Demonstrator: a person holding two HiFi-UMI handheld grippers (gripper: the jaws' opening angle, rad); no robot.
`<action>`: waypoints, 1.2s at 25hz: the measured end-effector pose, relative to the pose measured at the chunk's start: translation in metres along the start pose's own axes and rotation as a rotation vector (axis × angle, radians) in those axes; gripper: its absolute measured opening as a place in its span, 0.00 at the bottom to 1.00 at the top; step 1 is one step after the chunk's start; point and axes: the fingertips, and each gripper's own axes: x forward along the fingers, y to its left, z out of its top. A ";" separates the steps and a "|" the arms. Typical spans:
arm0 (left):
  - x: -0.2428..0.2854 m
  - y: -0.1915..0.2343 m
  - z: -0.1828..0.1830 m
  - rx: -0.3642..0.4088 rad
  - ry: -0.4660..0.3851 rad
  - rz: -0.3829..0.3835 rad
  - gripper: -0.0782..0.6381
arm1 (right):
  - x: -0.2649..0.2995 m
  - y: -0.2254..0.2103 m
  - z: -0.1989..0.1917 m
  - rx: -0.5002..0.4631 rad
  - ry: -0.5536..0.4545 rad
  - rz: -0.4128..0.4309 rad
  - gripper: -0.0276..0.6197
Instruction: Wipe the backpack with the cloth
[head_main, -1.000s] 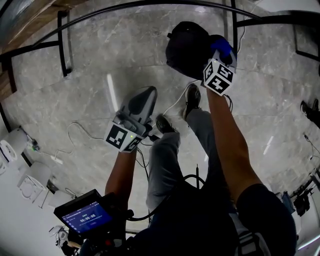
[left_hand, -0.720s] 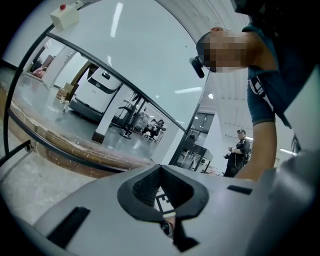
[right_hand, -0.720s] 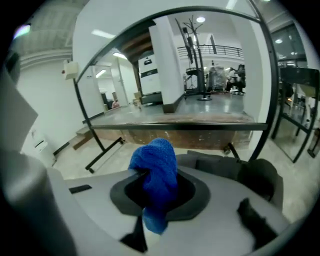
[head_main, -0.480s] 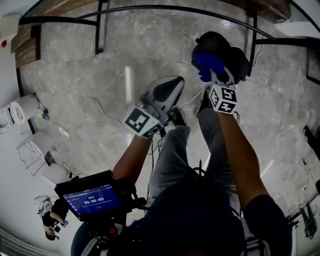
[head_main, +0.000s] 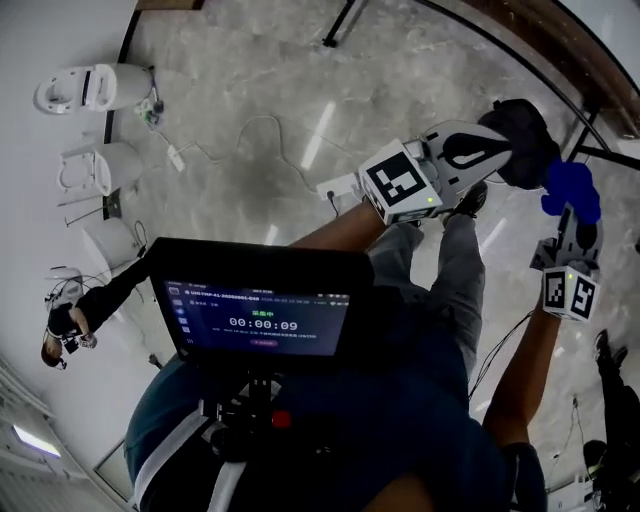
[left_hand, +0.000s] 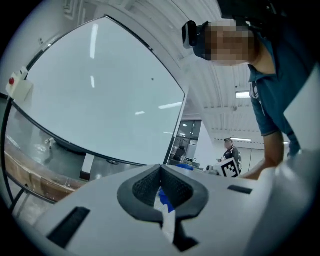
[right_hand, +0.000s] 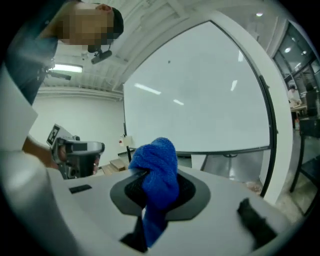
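The black backpack (head_main: 525, 140) lies on the marble floor at the head view's upper right, partly hidden behind my left gripper (head_main: 492, 135). That gripper is shut, and I see nothing held in it (left_hand: 161, 172). My right gripper (head_main: 572, 212) is further right and is shut on a bunched blue cloth (head_main: 571, 187), which sticks out past its jaws (right_hand: 156, 170). The cloth is apart from the backpack. Both grippers point level into the room, so neither gripper view shows the backpack. Each gripper view shows the other gripper: the left gripper (right_hand: 77, 150) and the right gripper's marker cube (left_hand: 229, 168).
A screen (head_main: 262, 310) mounted at the person's chest fills the middle of the head view. The person's legs and shoes (head_main: 465, 205) stand next to the backpack. Cables (head_main: 250, 135) trail over the floor. Black rails (head_main: 520, 60) curve behind. A large white board (left_hand: 100, 100) stands ahead.
The head view has swung round. The right gripper has come off the backpack with the cloth and now sits to its right. The left gripper has moved up beside the backpack.
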 end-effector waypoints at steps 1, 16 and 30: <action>-0.004 -0.006 0.006 0.007 -0.002 -0.006 0.11 | -0.009 0.010 0.016 -0.001 -0.022 0.010 0.14; -0.111 -0.159 0.149 0.113 -0.072 -0.083 0.11 | -0.198 0.150 0.226 -0.040 -0.204 0.049 0.14; -0.270 -0.417 0.108 0.206 -0.153 -0.004 0.11 | -0.490 0.281 0.193 -0.075 -0.300 0.126 0.14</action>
